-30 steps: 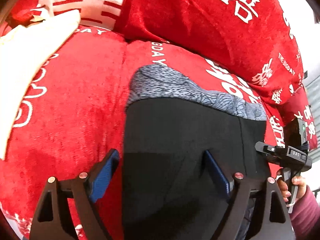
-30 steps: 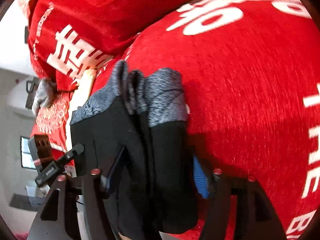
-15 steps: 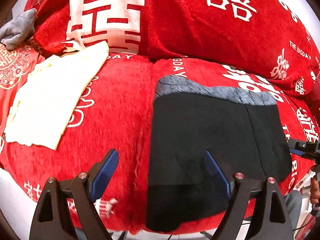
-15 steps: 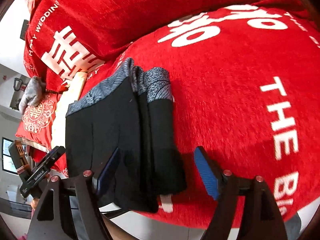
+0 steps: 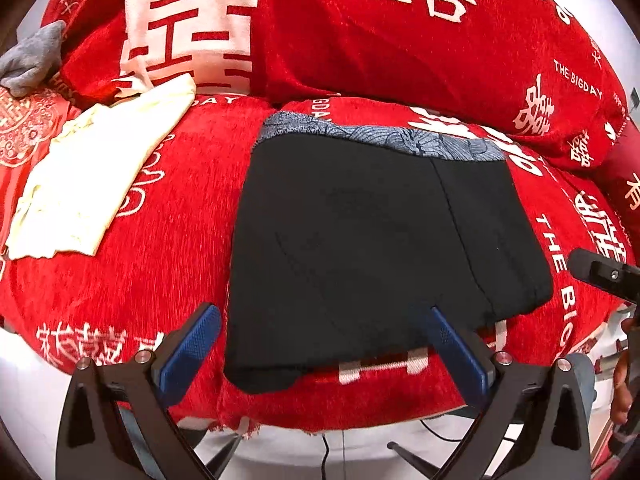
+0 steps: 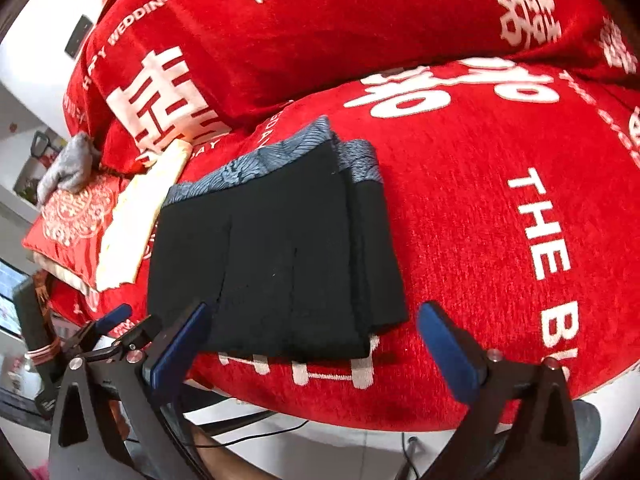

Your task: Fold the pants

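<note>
Left wrist view: black pants are being shown folded into a flat rectangle on a red sofa cover w/ white lettering; the patterned grey waistband is lying at the far edge, toward the backrest cushions.
Left gripper: jaws are being held wide apart, having just been opening; nothing is being pinched. It is being held above the near hem of the pants, blue pads clear of the cloth.
Right wrist view: same pants are being seen from the other side; stacked fold layers are showing along the right edge, near hem close to the seat's front edge.
Right gripper: jaws likewise standing wide, having just been opening; no fabric is being held between the pads. The pants' near right corner is being framed between the fingers, but no contact is being seen.
Other gripper: the left tool is being glimpsed at lower left of the right view; the right tool's tip at the right edge of the left view.
Nearby: a cream cloth is lying on the seat to the left of the pants, apart from them; a grey cloth is resting further off, at the sofa's far-left end.
Pants position: approx. mid-seat, not being touched by either tool.
</note>
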Tool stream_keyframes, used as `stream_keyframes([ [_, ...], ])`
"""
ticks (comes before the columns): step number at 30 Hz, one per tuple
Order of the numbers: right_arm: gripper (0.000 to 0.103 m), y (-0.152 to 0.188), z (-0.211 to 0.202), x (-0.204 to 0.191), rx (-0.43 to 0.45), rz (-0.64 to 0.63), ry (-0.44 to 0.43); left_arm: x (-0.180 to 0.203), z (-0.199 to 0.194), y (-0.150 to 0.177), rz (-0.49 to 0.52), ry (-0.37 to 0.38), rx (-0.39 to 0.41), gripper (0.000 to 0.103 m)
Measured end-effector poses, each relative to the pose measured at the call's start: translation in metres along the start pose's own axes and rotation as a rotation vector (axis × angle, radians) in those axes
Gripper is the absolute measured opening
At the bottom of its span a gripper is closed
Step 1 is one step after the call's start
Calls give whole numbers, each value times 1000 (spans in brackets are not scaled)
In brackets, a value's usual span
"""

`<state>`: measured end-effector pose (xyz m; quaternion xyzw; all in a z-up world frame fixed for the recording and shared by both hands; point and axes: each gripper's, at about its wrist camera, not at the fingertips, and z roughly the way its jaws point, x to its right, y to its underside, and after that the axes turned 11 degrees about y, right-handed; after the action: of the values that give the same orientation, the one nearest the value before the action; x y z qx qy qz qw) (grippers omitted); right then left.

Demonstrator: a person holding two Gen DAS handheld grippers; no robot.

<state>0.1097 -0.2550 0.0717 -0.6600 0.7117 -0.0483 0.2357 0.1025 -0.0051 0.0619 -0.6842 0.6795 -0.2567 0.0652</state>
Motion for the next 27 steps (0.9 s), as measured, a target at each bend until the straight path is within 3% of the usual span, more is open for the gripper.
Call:
stream_keyframes([
  [7, 103, 14, -7, -26, 11, -89, 117, 13, -11, 9, 13, -50, 32, 103],
  [10, 103, 18, -10, -32, 5, -93, 125, 20, -16, 12, 28, -88, 53, 103],
  [16, 103, 25, -13, -42, -10, -122, 176, 22, -19, 17, 14, -96, 47, 103],
  [27, 103, 29, -12, -43, -20, -106, 197, 22, -12, 21, 1, -141, -10, 103],
])
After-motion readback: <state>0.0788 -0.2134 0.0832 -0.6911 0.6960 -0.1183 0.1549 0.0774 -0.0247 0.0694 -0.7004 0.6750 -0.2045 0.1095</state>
